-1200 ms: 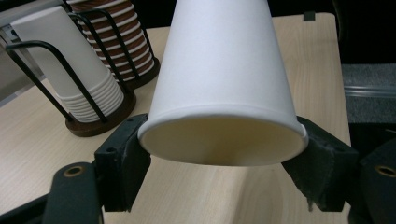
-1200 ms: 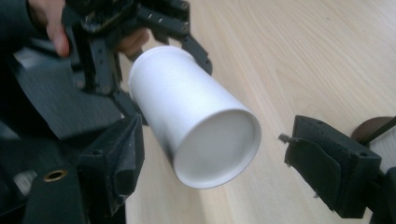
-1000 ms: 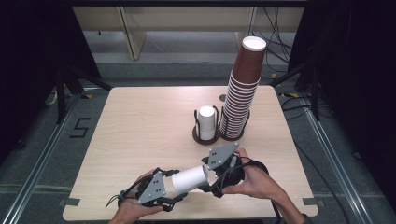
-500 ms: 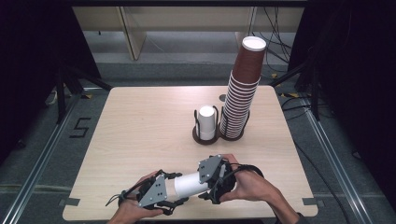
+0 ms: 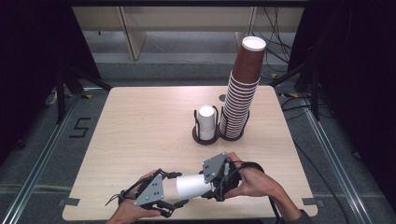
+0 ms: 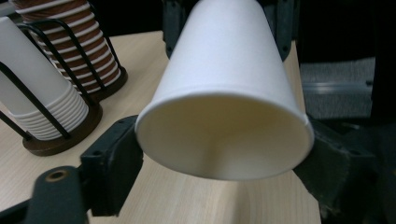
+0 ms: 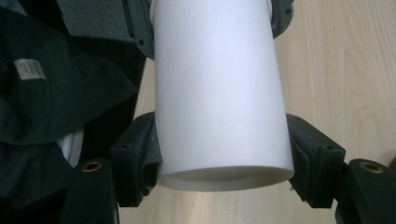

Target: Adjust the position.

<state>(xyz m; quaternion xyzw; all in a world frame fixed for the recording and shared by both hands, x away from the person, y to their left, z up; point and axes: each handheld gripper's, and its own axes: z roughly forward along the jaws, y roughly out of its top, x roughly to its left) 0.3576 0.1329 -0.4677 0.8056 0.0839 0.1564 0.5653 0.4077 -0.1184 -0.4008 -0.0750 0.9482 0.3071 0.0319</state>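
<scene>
The white cup (image 5: 194,185) lay on its side low over the near edge of the table (image 5: 140,126), pointing left to right. The right hand-held gripper (image 5: 219,186) had just closed on its small end. The left hand-held gripper (image 5: 175,203) had just been opening, its jaws beside the wide rim.

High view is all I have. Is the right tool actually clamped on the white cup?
Observer: Yes. In the right gripper view, the right tool has both jaws pressed on the white cup, near its base.
Operator: Left tool?
Observer: In the left gripper view, the left tool has just been opening its jaws. The cup's mouth sits between them, round and unsqueezed.
Operator: Anything inside?
Observer: No, the left gripper view looks into the mouth and it's empty.
</scene>
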